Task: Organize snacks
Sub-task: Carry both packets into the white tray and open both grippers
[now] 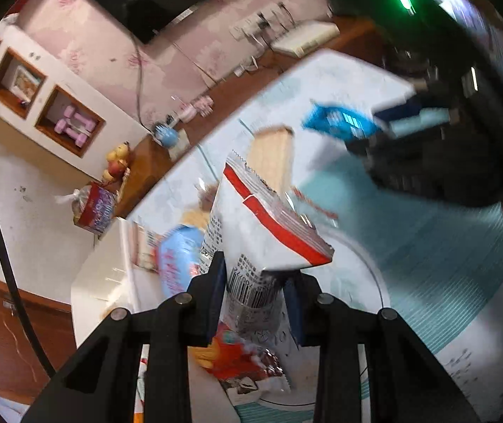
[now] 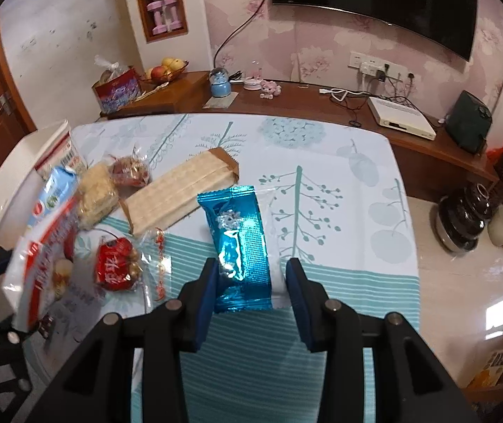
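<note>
White box (image 2: 15, 172) at far left edge of table (image 2: 339, 190), white-and-red pack (image 2: 62, 151) upright against it. Left gripper (image 1: 255, 275) clamped on white pouch (image 1: 269, 232), lifted off cloth and tilted; same pouch (image 2: 36, 261) low at left in right wrist view. Light-blue pack (image 2: 56, 194) beside box, pale crackers (image 2: 96, 197) just right of it. Red candy bag (image 2: 117, 264) on striped cloth, near pouch. Small red bag (image 2: 130, 171) behind crackers. Tan wafer pack (image 2: 181, 190) flat, diagonal, mid-table. Right gripper (image 2: 251, 275) with jaws apart, straddling near end of blue packet (image 2: 239, 243), left pad touching or nearly so, right pad clear; packet flat on cloth, just right of wafer pack. Sideboard (image 2: 304, 102) behind table.
</note>
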`<state>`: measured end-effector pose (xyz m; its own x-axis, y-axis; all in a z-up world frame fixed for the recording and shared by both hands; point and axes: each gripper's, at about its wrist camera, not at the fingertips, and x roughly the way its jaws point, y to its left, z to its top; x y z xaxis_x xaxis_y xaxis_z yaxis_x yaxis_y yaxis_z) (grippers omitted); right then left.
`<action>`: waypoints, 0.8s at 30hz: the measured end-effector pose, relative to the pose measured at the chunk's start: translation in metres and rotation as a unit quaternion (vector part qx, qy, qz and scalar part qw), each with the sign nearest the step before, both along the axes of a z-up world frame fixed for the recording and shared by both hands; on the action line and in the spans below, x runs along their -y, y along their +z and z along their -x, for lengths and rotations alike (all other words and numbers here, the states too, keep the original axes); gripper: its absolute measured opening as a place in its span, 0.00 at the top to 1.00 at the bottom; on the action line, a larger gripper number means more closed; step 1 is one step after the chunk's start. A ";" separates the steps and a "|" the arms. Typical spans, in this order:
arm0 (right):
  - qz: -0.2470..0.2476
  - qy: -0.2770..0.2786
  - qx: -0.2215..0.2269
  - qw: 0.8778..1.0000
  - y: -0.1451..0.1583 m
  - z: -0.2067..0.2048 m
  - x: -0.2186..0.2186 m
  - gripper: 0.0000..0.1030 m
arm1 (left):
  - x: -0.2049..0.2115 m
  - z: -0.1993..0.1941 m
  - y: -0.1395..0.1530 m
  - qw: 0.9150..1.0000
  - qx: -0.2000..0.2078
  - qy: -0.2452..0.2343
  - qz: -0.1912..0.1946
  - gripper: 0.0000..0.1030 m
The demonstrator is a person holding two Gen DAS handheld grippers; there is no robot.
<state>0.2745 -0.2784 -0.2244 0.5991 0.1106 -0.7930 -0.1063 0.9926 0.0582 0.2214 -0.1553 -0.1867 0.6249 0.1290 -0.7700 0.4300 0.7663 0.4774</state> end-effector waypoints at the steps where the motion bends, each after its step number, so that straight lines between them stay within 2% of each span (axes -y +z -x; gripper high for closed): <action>1: -0.002 -0.003 0.003 1.000 0.005 0.002 -0.001 0.62 | -0.002 0.000 0.009 1.000 0.005 0.003 0.009 0.71; 5: 0.003 -0.003 0.015 1.000 0.022 0.006 -0.010 0.62 | -0.019 -0.002 0.044 0.998 0.022 0.026 0.046 0.71; 9: 0.002 -0.001 0.030 1.000 0.039 0.010 -0.021 0.62 | -0.044 0.000 0.068 0.996 0.048 0.048 0.061 0.71; 18: 0.004 0.023 0.058 0.998 0.068 0.021 -0.076 0.62 | -0.106 0.009 0.095 0.990 0.065 0.093 0.089 0.71; 24: -0.008 0.045 0.069 0.997 0.079 0.026 -0.130 0.62 | -0.149 0.019 0.103 0.986 0.054 0.110 0.109 0.71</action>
